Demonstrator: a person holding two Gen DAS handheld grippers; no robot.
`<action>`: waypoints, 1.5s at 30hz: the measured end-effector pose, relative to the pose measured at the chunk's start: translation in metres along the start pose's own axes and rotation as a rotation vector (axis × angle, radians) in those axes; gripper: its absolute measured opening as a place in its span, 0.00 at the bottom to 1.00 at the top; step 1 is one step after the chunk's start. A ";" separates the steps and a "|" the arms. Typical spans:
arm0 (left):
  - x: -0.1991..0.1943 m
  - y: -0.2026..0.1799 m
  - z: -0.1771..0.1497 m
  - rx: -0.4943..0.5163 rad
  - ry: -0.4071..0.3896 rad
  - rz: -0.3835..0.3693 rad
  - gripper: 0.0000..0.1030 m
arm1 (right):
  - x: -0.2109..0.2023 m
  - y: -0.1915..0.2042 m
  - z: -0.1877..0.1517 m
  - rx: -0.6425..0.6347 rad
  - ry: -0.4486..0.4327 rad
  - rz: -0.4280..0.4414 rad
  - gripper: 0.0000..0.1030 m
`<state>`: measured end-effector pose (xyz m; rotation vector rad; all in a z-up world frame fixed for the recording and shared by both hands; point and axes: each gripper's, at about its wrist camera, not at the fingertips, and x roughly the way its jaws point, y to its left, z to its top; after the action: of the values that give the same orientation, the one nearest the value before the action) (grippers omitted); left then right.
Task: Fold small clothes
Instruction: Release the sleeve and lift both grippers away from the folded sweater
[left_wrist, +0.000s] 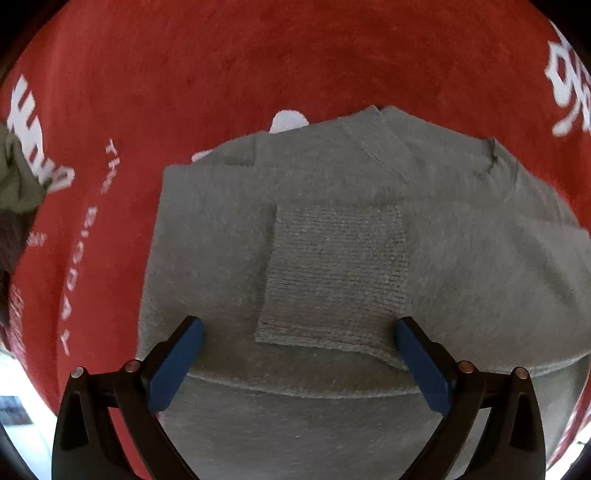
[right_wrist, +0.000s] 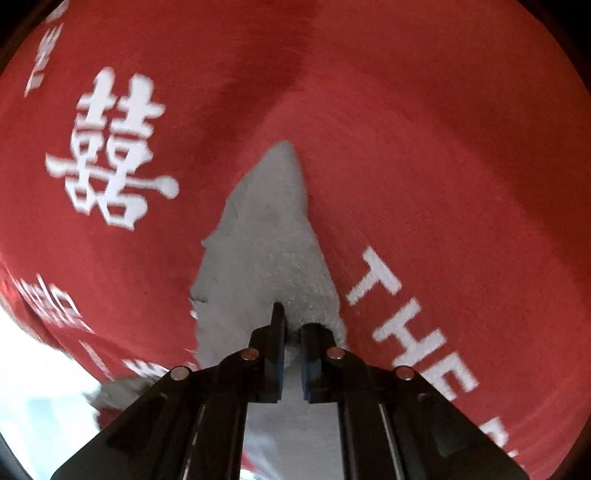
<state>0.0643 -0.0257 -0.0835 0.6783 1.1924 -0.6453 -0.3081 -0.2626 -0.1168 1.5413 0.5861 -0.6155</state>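
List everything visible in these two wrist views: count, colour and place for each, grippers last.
grey garment: one, grey knit with a ribbed patch, lying flat on the red cloth; one edge is pinched up in the right wrist view.
red cloth: one, red with white lettering and Chinese characters, under everything.
olive fabric: one bunched piece, olive-green, at the left edge of the left wrist view.
left gripper: black with blue pads, open above the garment.
right gripper: black with blue pads, shut on the grey garment.
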 end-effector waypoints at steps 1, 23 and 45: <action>-0.002 -0.001 -0.001 0.018 -0.003 0.019 1.00 | 0.009 0.004 -0.002 -0.028 0.027 -0.050 0.07; -0.207 0.070 -0.066 0.014 -0.070 -0.181 1.00 | -0.054 0.137 -0.125 -0.551 0.218 -0.396 0.66; -0.261 0.085 -0.102 0.176 -0.020 -0.157 1.00 | -0.097 0.216 -0.213 -0.733 0.177 -0.524 1.00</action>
<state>0.0031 0.1304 0.1569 0.7278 1.1868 -0.8942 -0.2220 -0.0622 0.1154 0.7467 1.2175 -0.5619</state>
